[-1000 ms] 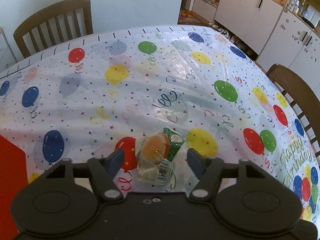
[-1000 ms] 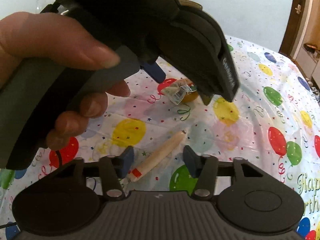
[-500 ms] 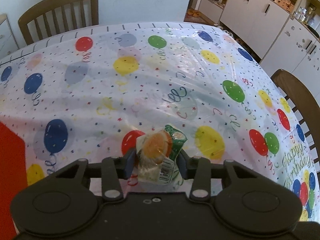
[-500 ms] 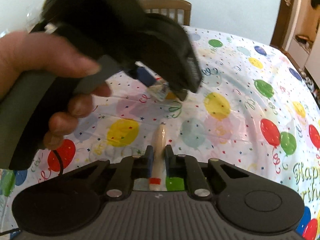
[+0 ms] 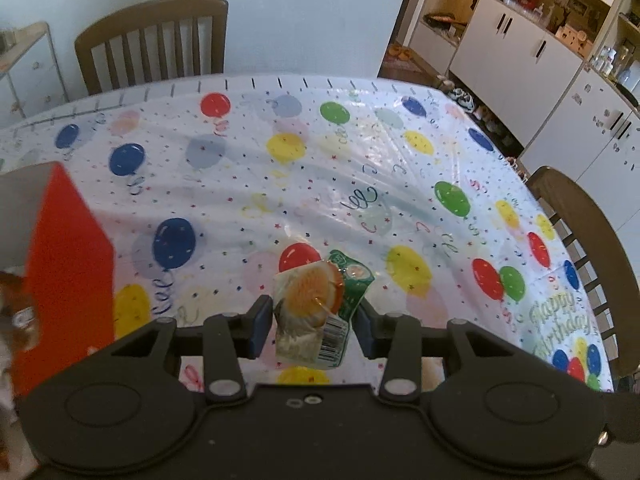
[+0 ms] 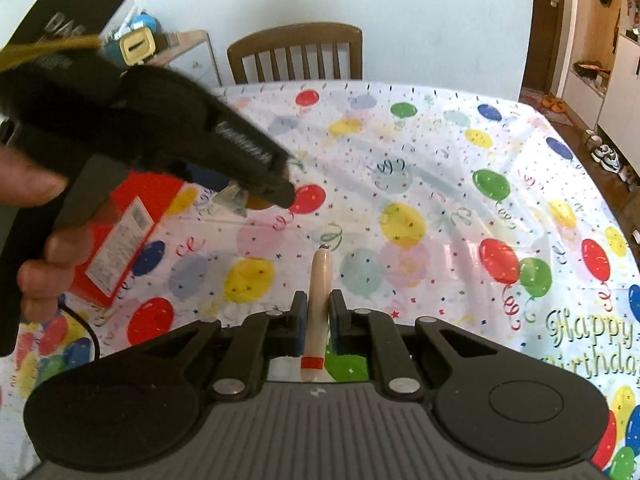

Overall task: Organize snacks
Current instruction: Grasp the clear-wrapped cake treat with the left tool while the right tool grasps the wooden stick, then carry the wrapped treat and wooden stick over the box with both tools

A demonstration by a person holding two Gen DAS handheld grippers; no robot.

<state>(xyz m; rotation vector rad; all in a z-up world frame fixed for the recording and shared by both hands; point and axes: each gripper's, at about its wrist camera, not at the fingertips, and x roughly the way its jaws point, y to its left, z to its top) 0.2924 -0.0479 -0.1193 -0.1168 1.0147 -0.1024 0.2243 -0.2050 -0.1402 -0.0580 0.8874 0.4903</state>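
My left gripper (image 5: 311,322) is shut on a clear-wrapped snack pack (image 5: 314,312) with an orange round top and a green label, held above the balloon tablecloth (image 5: 360,184). An open red box (image 5: 68,260) stands at the left edge of the left wrist view. My right gripper (image 6: 319,320) is shut on a long beige sausage stick (image 6: 319,292) with a red band near its back end, also raised off the cloth. In the right wrist view the left gripper (image 6: 260,188), held by a hand (image 6: 48,248), carries the snack pack above the red box (image 6: 124,240).
A wooden chair (image 5: 154,40) stands at the table's far side, another chair (image 5: 588,240) at the right. White cabinets (image 5: 540,60) line the room beyond. The tablecloth (image 6: 440,200) is bare ahead and to the right.
Both grippers went from open to shut, the left on the snack pack, the right on the sausage stick. Both then lifted, and the left moved left toward the red box.
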